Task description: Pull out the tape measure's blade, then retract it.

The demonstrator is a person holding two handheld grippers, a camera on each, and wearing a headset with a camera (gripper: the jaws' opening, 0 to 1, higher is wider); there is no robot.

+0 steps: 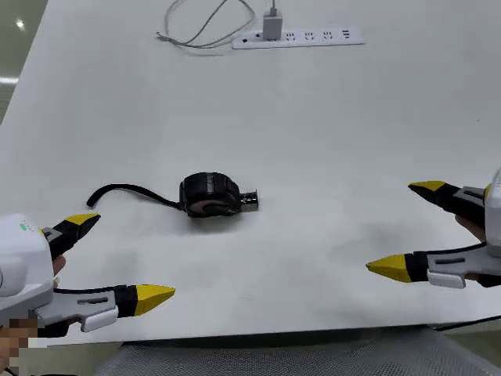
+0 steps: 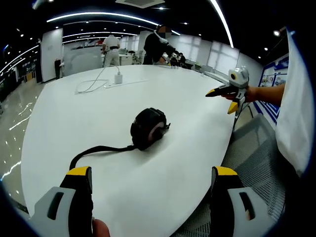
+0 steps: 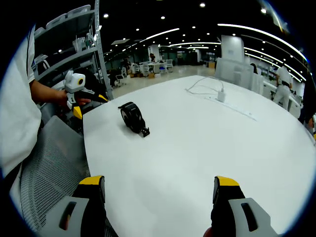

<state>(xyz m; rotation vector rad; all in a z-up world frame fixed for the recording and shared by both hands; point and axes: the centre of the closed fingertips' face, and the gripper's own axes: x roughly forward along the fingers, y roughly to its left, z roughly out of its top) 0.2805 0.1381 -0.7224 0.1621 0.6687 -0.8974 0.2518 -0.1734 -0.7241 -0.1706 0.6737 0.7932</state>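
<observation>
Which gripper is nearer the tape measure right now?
Left. The left gripper is open, close by on the left of the tape measure; the right gripper is open, farther off to its right.

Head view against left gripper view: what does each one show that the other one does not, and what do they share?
Extra in the head view: the power strip's row of sockets, seen from above.
Extra in the left gripper view: the room behind the table, with standing people, ceiling light strips and the person's white shirt.
Shared: the table, the black tape measure with its strap and its blade in, the plugged-in charger, and the left gripper and right gripper, both open.
</observation>
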